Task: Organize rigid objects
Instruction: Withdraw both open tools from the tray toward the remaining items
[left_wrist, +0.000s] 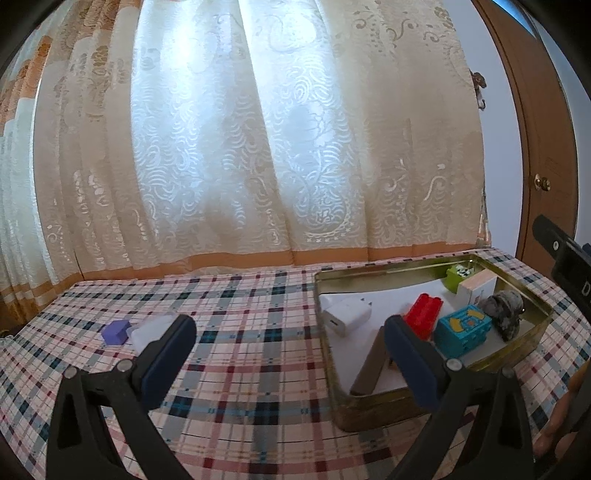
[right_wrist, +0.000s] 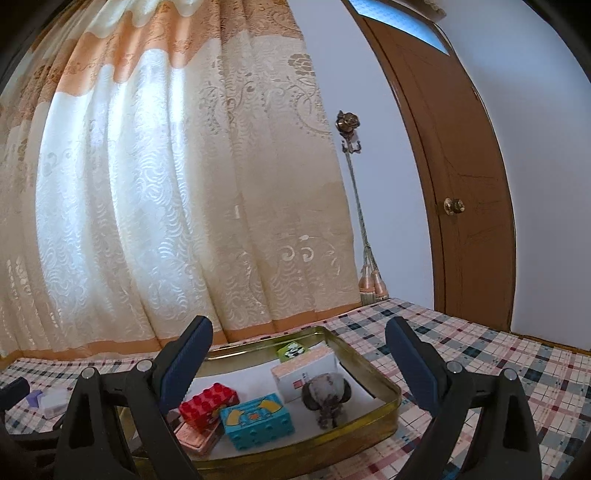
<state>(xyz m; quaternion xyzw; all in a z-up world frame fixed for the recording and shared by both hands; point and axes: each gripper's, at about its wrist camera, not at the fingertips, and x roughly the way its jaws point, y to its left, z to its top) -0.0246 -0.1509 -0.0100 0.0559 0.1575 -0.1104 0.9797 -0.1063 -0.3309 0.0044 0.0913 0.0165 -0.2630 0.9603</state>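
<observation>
We hold both grippers, left (left_wrist: 291, 347) and right (right_wrist: 299, 347), open and empty near the tin (left_wrist: 369, 402); a purple block (left_wrist: 116, 331) and what may be a white box (left_wrist: 149, 330) lie outside.

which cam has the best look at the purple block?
Left wrist: the purple block sits unobstructed on the tablecloth. Right wrist catches only a small sliver at the left edge.

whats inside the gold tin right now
Inside the gold tin: red brick, blue block, grey figurine, white box, green cube, white charger. The left fingers partly hide a flat brown item.
</observation>
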